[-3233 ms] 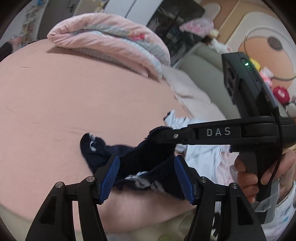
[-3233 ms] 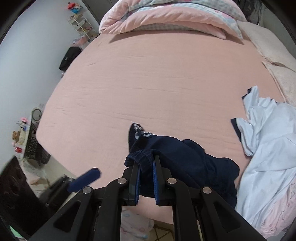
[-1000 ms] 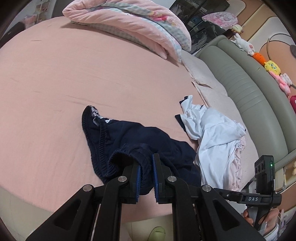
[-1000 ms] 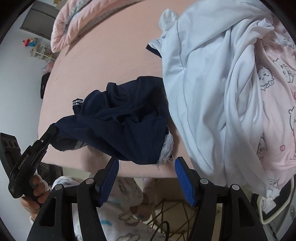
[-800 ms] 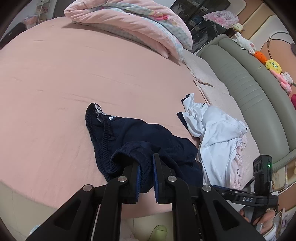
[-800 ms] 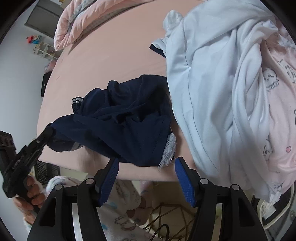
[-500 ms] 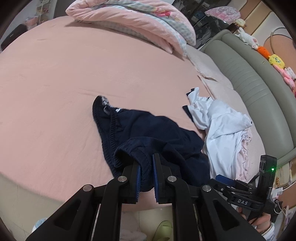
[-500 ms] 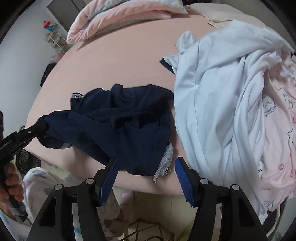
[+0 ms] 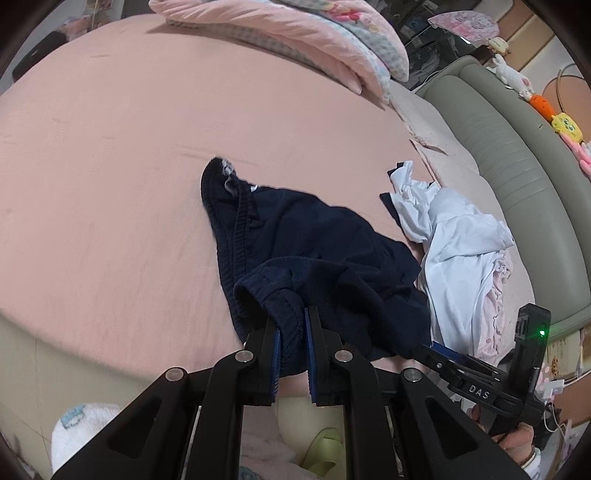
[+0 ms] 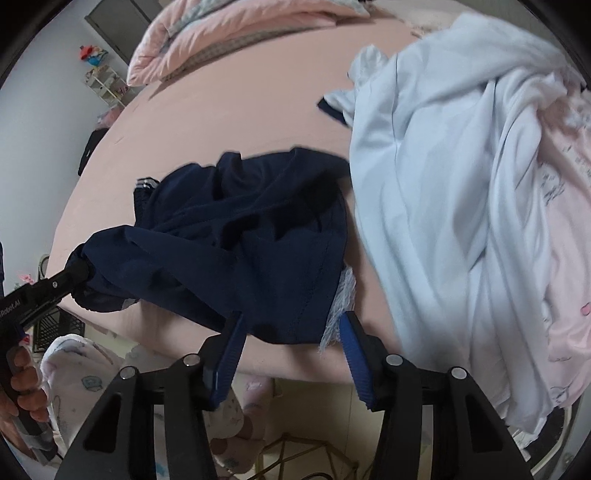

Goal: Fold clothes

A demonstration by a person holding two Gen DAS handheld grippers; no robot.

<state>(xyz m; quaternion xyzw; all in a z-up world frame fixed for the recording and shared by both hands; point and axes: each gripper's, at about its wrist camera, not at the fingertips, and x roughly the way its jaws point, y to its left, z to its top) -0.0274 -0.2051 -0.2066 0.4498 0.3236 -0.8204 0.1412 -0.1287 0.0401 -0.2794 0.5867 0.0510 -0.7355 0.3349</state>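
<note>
Navy shorts [image 9: 314,251] crumpled on pink bedsheet [image 9: 129,147], near front edge of bed, just left of white garment pile. Ribbed waistband runs along left side; far end w/ small white stripes [image 10: 144,181] points toward bed centre. Near part of waistband lifted off sheet. Lower hem hangs over bed edge in right wrist view, stitched seam visible, pale frayed bit [image 10: 341,295] at its right corner.

Left gripper [image 9: 291,332]: pinched tight on bunched waistband, blue pads [image 9: 275,345] w/ only thickness of fabric between. Seen in right wrist view as black finger [image 10: 55,284] entering from left, cloth gathered at tip, person's hand [image 10: 26,384] on grip below.

Right gripper [image 10: 291,332]: about half-open, jaws have just been closing. Hem of shorts between the two blue pads [image 10: 231,350]; left pad at or under cloth edge, right pad beside frayed corner. Not clamped; pads apart from each other, firm pressure on cloth not seen. In left wrist view its black body w/ green light [image 9: 530,347] sits lower right, fingertip at right edge of shorts.

White garment [image 10: 443,184] w/ dark collar trim, touching right side of shorts, partly over pale pink printed garment [image 10: 565,229]. Folded pink quilt [image 9: 295,33] at far side of bed. Grey-green padded headboard [image 9: 517,147] right, soft toys [image 9: 561,122] on top. Person's printed pyjama legs [image 10: 74,362] below bed edge.
</note>
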